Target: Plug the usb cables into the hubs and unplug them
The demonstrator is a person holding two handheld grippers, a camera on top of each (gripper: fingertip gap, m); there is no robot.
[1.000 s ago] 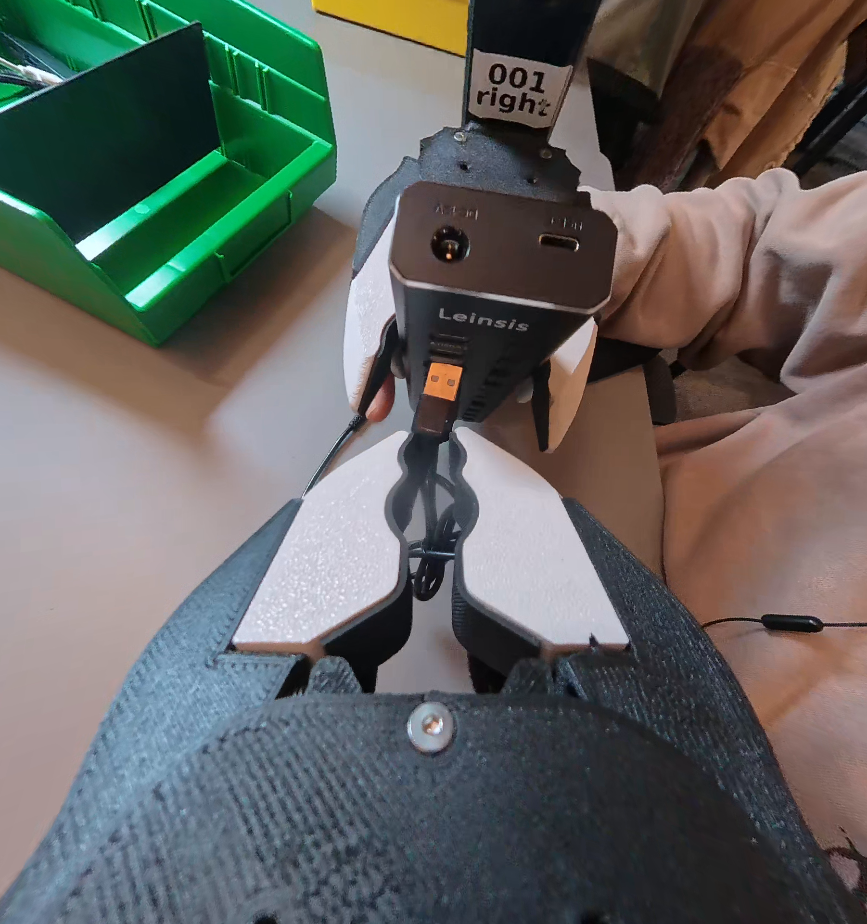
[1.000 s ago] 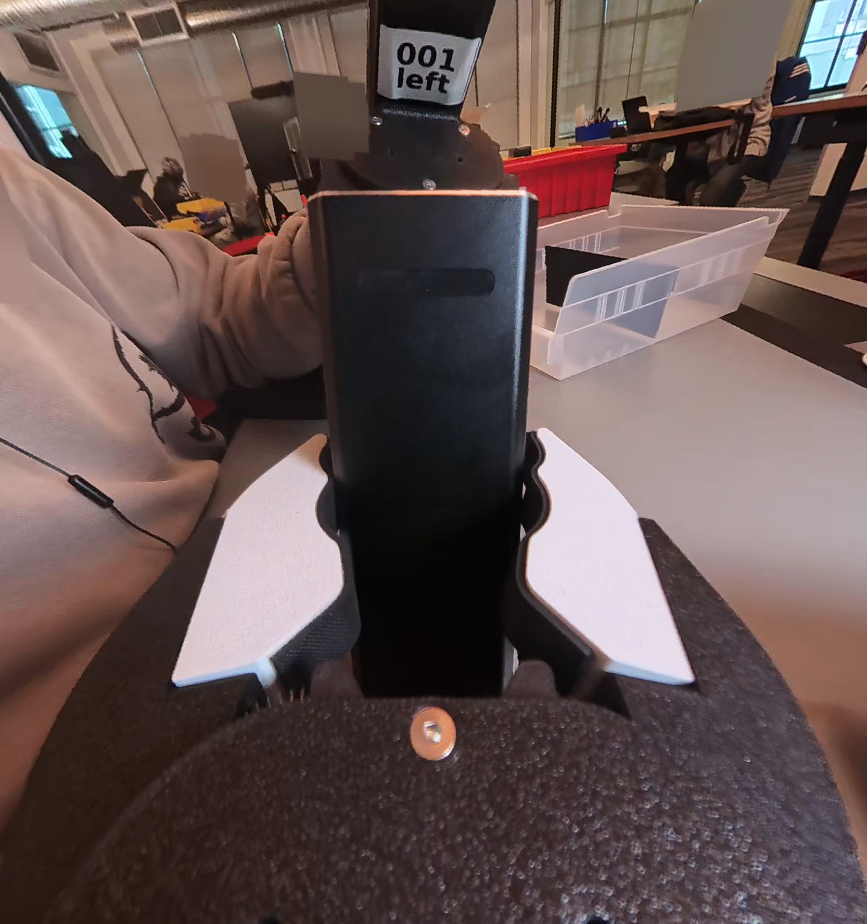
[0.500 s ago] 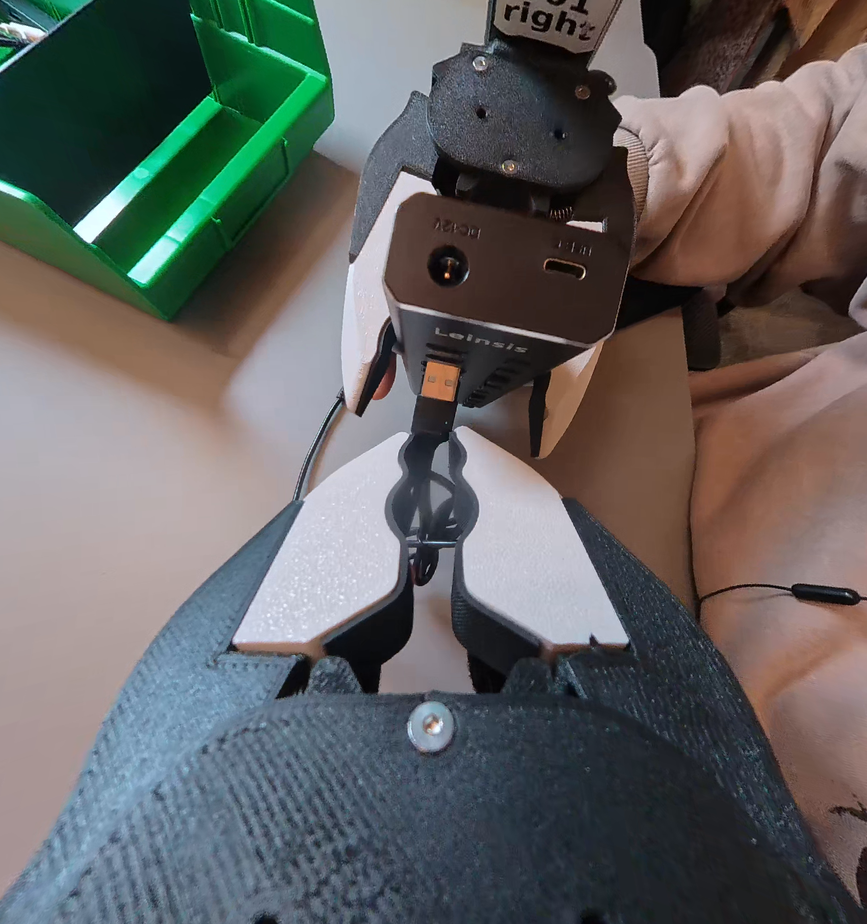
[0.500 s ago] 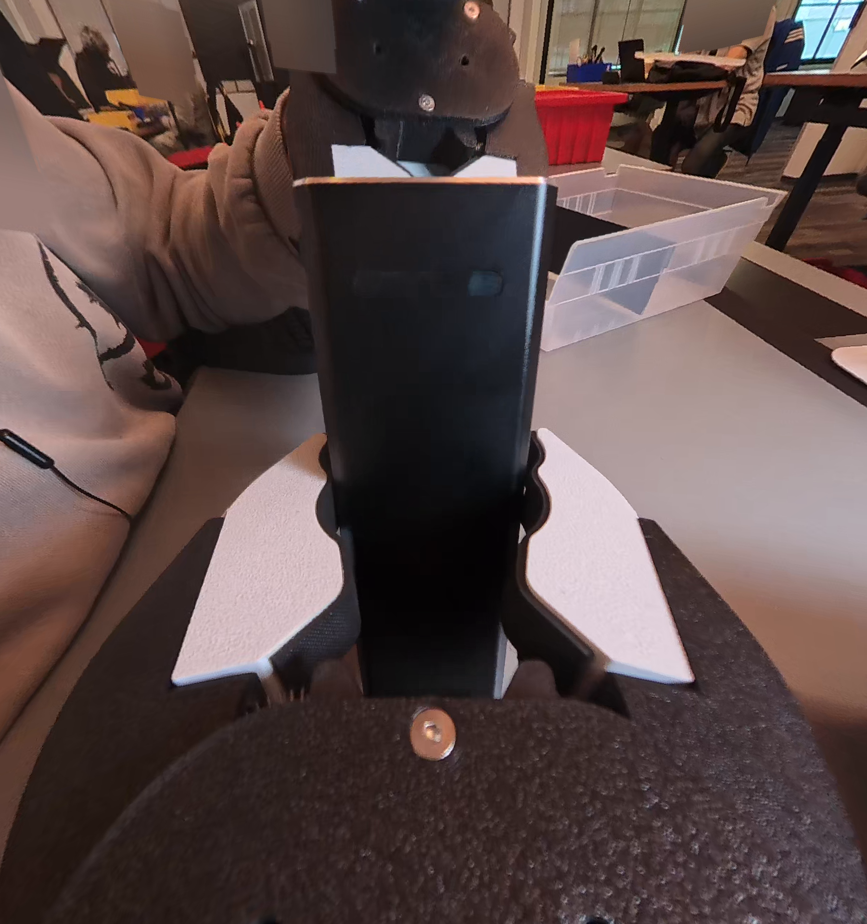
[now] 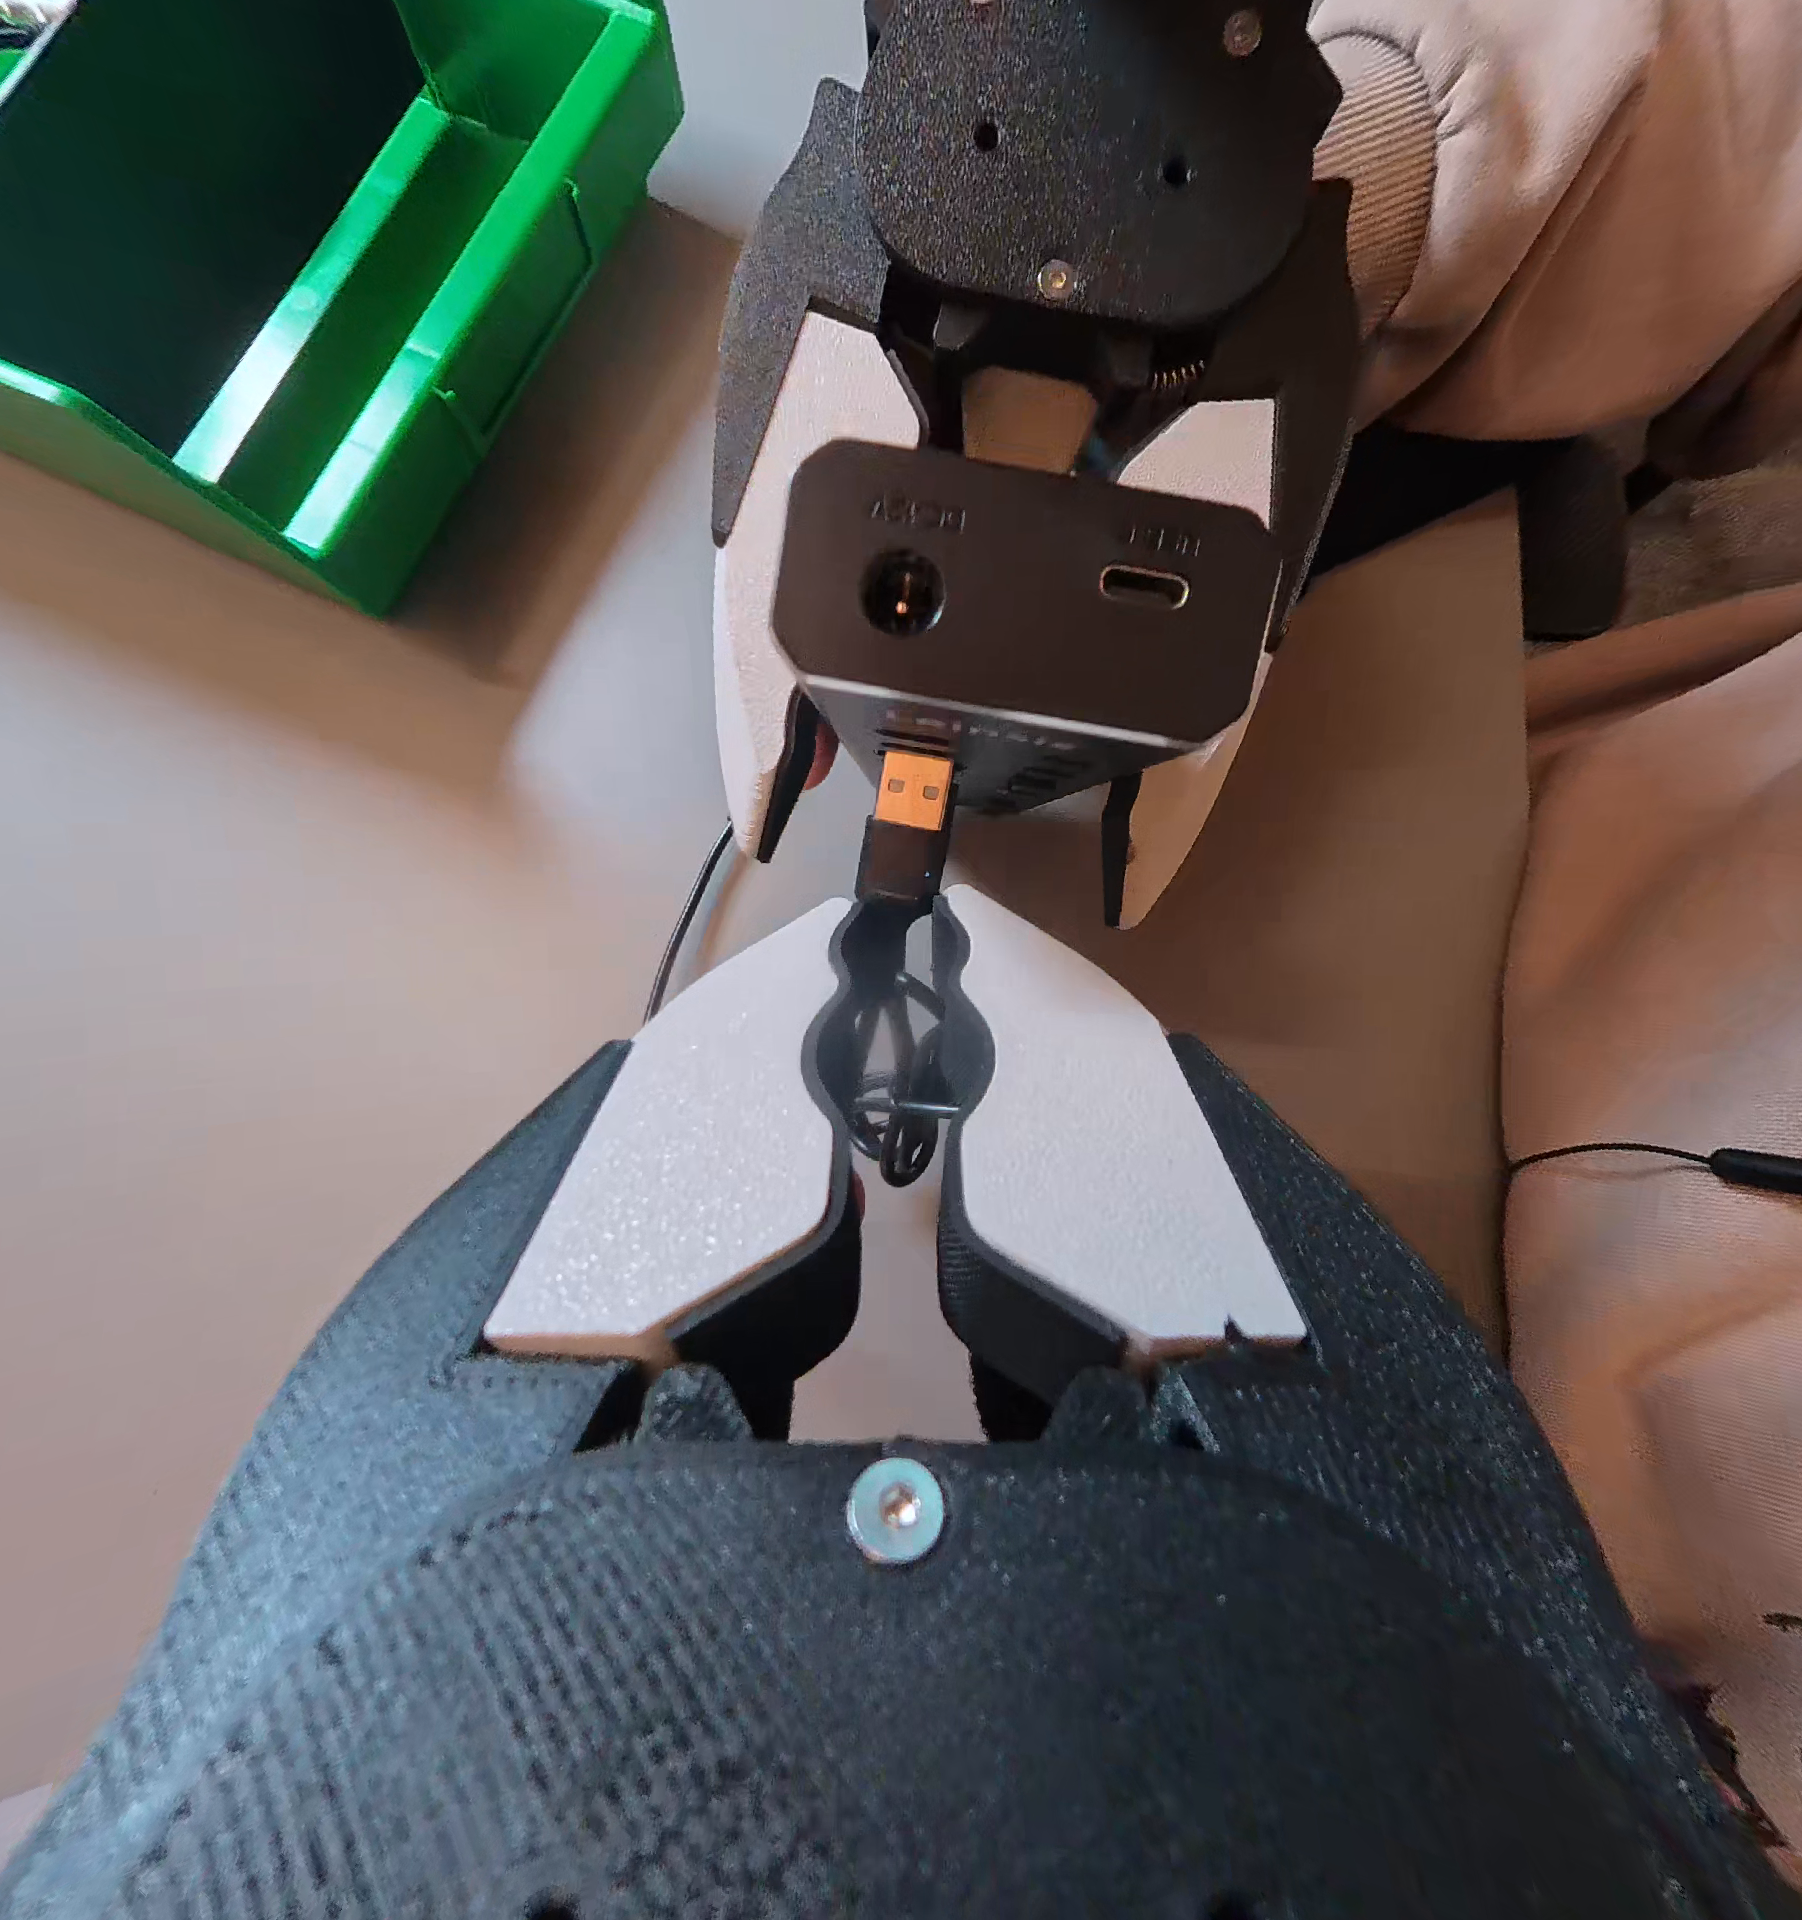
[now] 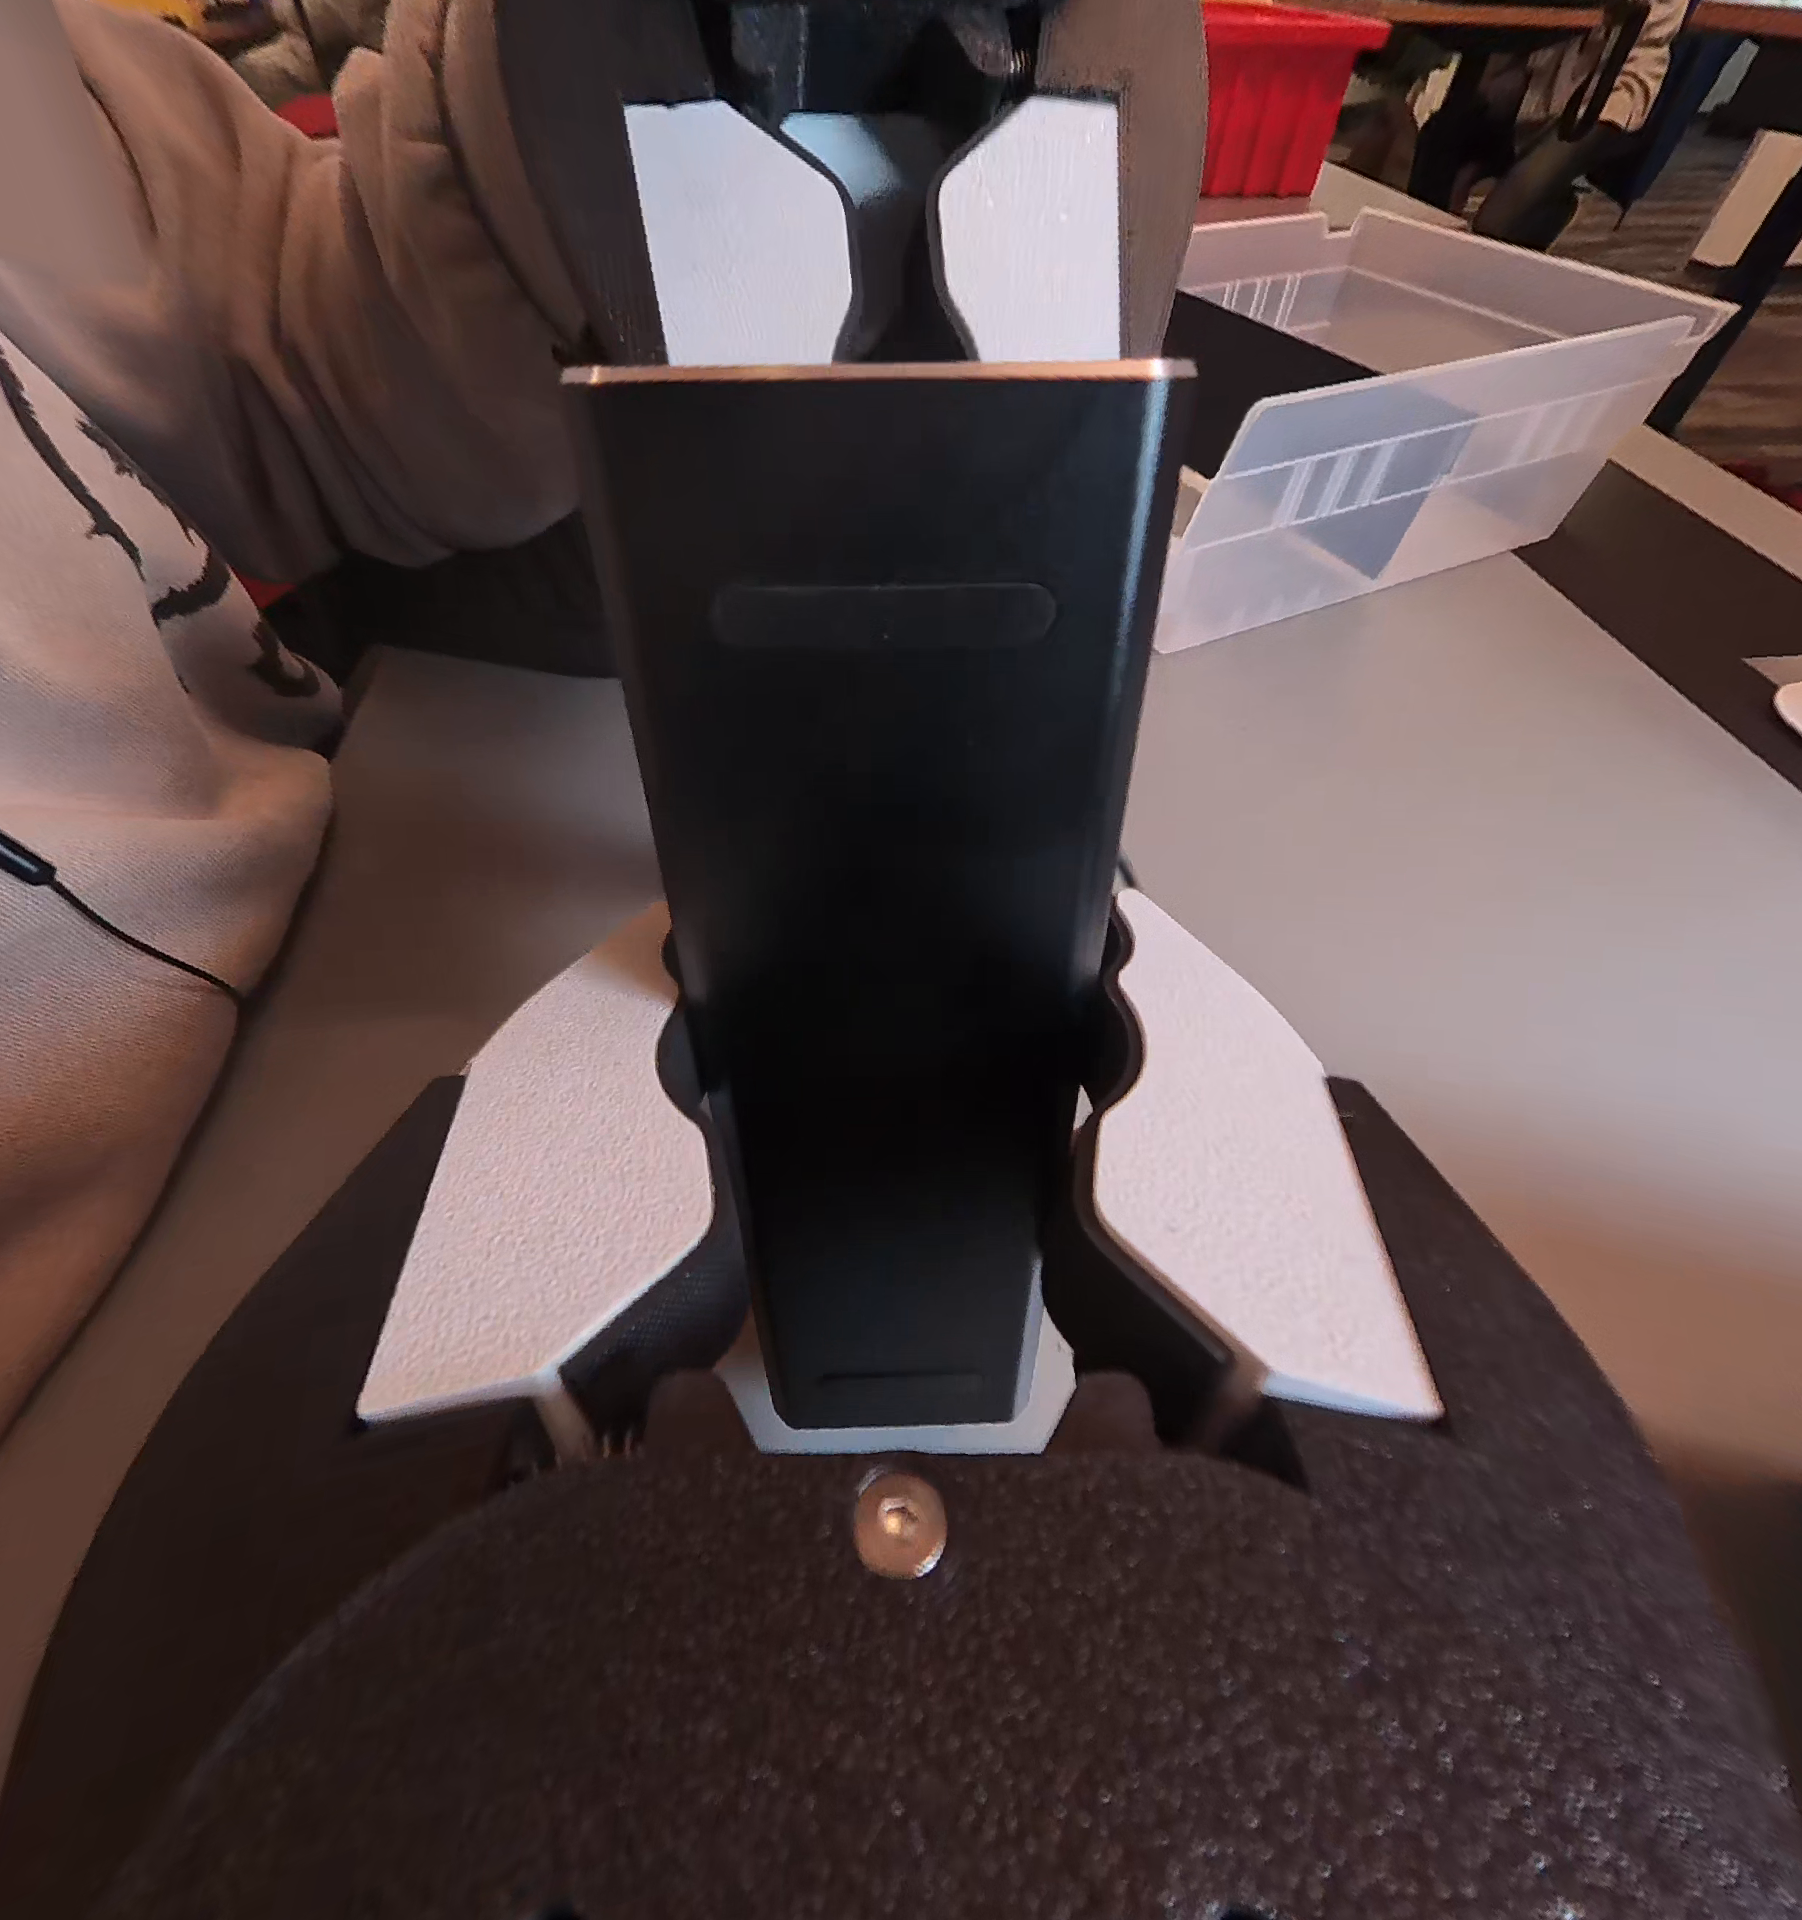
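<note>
The left gripper [image 5: 897,914] is pinched tight on the black body of a usb cable [image 5: 902,852], jaws nearly together, with the loose bundled cord hanging down between the white fingers [image 5: 710,1132]. The orange plug tip sits right at the port face of the dark hub [image 5: 1027,582]; can't tell if it's actually seated or just touching the slot edge.

The right gripper [image 6: 897,997] is clamped around the hub [image 6: 876,831] from both long sides, holding it up off the table [image 5: 253,987] and pointing its end straight at the other gripper. In the left wrist view the right gripper [image 5: 959,862] shows from the front, its white fingers flanking the hub's port side just beside the plug, so room there is tight.

Plenty of bare tabletop to the left of the plug. A green bin [image 5: 357,395] sits at the far left, well apart. On the right, the table edge meets a person's light sweatshirt [image 5: 1655,935] quite near. In the right wrist view a clear plastic bin [image 6: 1448,447] sits farther back on the table [image 6: 1448,831], with open surface in front of it.
</note>
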